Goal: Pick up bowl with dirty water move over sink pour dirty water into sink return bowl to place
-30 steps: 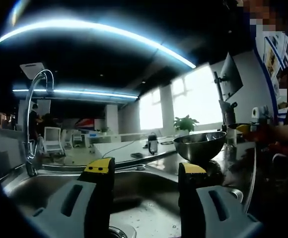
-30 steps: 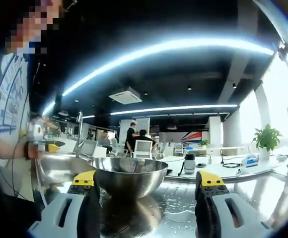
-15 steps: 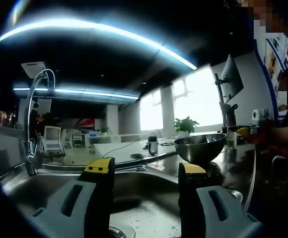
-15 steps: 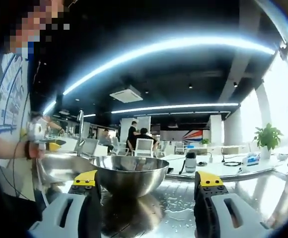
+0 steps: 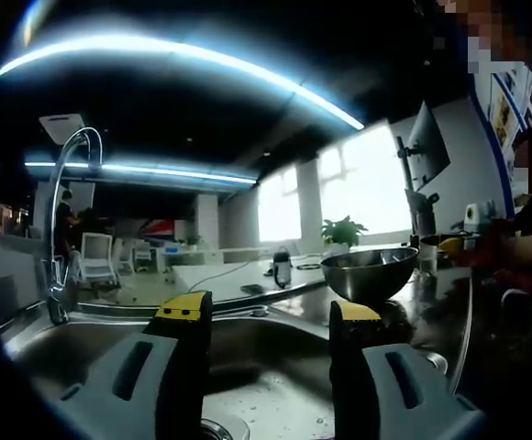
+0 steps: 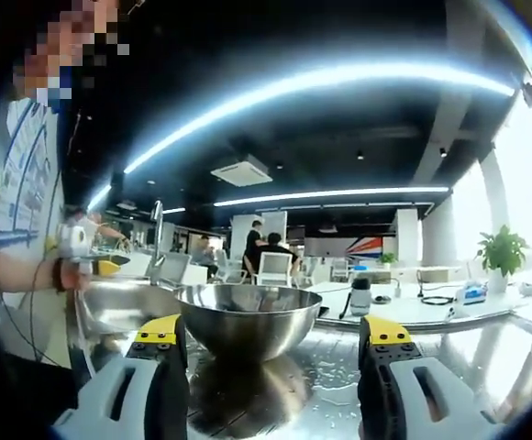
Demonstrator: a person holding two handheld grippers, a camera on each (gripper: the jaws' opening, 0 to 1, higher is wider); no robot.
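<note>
Right tool [image 6: 271, 344] is spread wide with nothing in it, yellow-tipped jaws sitting low over the wet steel tabletop [image 6: 339, 367]. Just past the jaws, mostly toward the left one, sits the bowl [image 6: 248, 321], a shiny metal one standing upright on the tabletop with its reflection underneath. Can't make out any water in it from this low angle. Off to the left of the bowl is the sink [image 6: 119, 307] with the faucet [image 6: 157, 229] behind it, and the person's hand [image 6: 64, 270] at the far left edge. Further back there's a bottle [image 6: 360, 298] on a white table, some people sitting at chairs, and a plant [image 6: 502, 252] by the window. Left tool [image 5: 266, 316] is also wide open and holding nothing, hanging right over the sink basin [image 5: 266, 403] with the drain [image 5: 218, 429] near the bottom. The tall curved faucet [image 5: 64, 211] is off to the left. In the left gripper view the bowl [image 5: 370, 270] sits on the tabletop beyond the right jaw, clear of the basin, and the other tool [image 5: 454, 240] shows at the far right beside it.
</note>
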